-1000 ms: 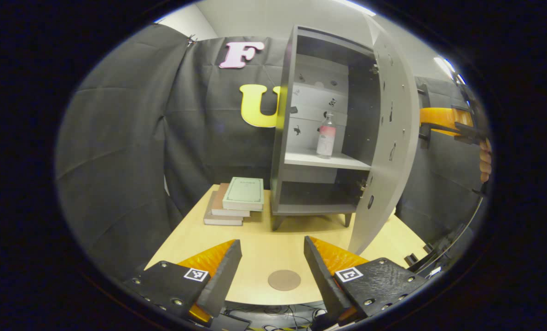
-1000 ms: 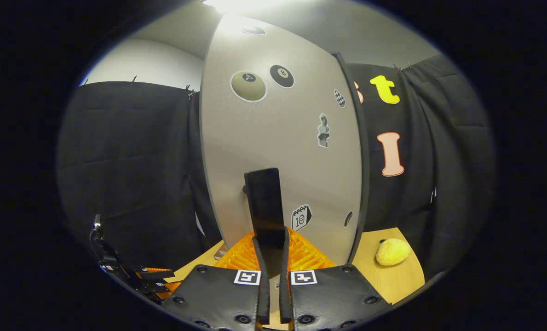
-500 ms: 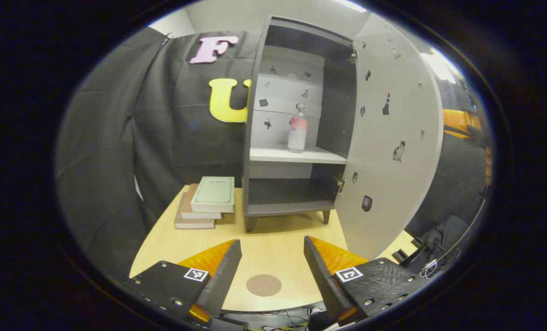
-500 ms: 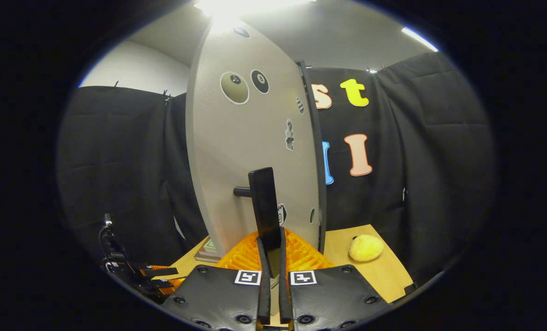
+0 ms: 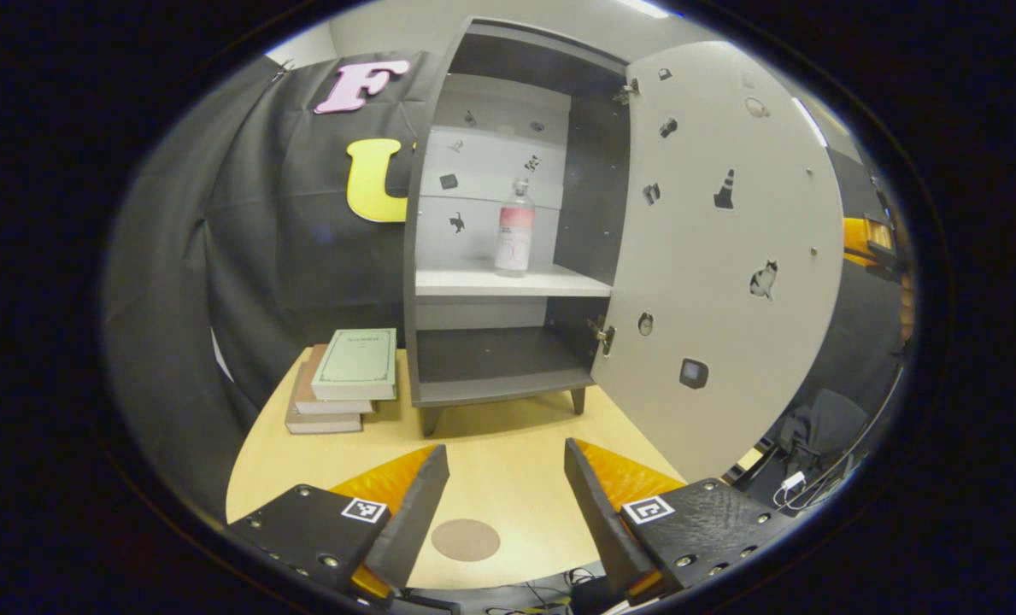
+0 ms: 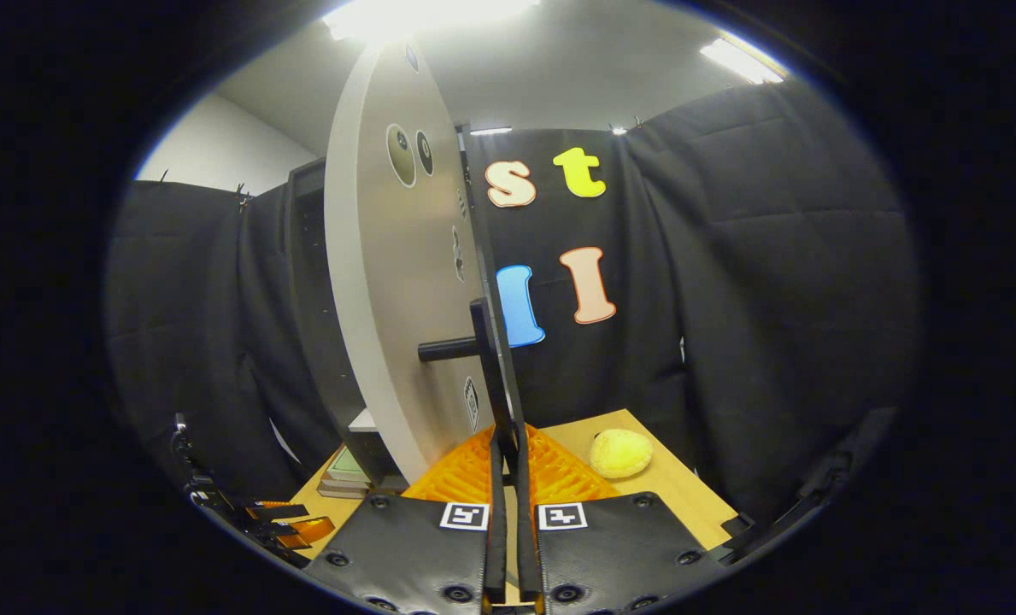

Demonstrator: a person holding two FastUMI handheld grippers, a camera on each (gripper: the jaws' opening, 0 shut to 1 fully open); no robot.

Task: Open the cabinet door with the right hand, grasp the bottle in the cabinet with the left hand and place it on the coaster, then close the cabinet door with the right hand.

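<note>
Pale wood is the table (image 5: 508,436) in the left gripper view; at left of centre a stack of books (image 5: 341,380) lies on it, just beside the grey cabinet (image 5: 508,389) that stands at the middle of the frame. On the cabinet's white upper shelf (image 5: 508,280) the bottle (image 5: 514,229) stands upright, clear with a pink band. At the bottom centre the left gripper (image 5: 506,491) hovers above the table with its fingers spread wide and nothing between them; the round brown coaster (image 5: 465,540) lies on the table in the gap. To the right the cabinet door (image 5: 721,256) stands swung wide open, its inner face dotted with stickers.

In the right gripper view the door is seen nearly edge-on at centre left. At the bottom centre the right gripper (image 6: 508,444) has its fingers closed tight on the dark vertical door handle (image 6: 490,359). Farther right a yellow fuzzy ball (image 6: 620,453) rests on the table.
</note>
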